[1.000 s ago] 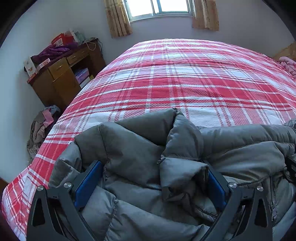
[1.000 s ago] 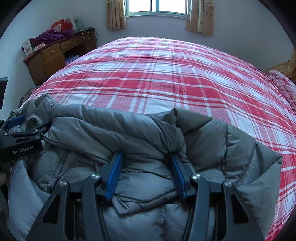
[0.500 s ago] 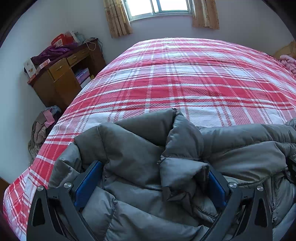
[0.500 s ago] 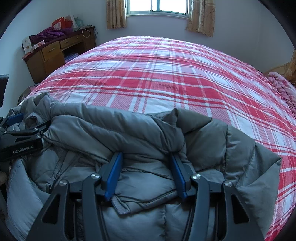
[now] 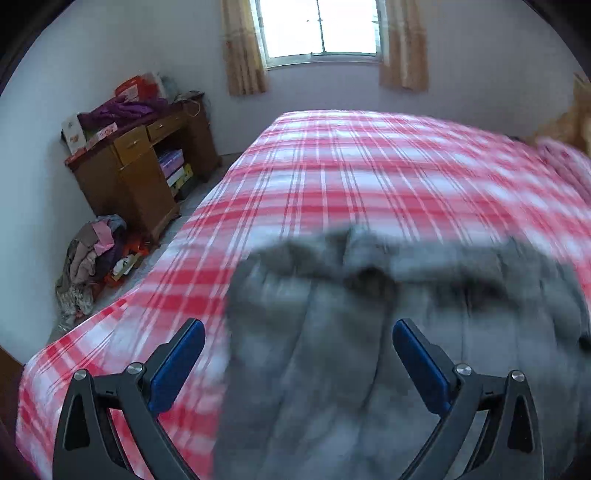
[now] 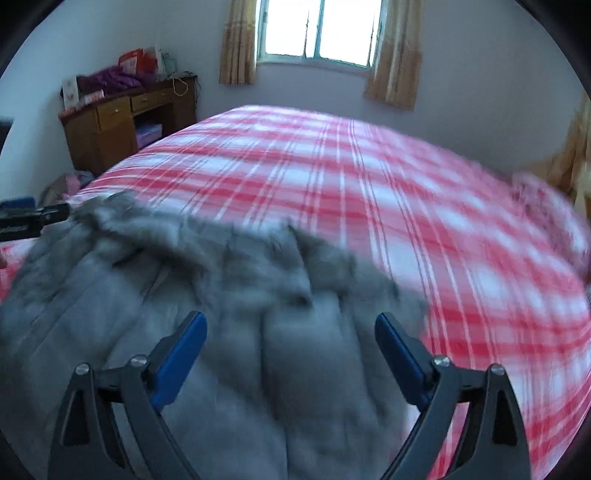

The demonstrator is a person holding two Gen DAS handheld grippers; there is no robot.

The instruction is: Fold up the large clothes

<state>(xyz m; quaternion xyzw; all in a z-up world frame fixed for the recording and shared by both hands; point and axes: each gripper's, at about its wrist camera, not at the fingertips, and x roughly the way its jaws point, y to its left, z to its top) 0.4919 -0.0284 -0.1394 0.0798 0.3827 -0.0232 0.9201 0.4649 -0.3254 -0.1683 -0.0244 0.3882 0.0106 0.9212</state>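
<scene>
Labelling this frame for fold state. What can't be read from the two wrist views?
- Grey jacket: motion blur in both views smears seams and folds; fold state unreadable.
- Jacket's near part: cut off by the bottom edge, both views.
- Left tool in the right wrist view: cropped by the left edge.
- Desk clutter: too small to identify.

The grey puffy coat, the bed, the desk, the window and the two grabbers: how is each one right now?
Grey coat: lying on the bed, let go.
Bed: covered by a red plaid sheet.
Left gripper: open, empty.
Right gripper: jaws opening, above the coat, nothing pinched.
Desk: drawers shut, things piled on top.
Window: curtains pulled aside.
</scene>
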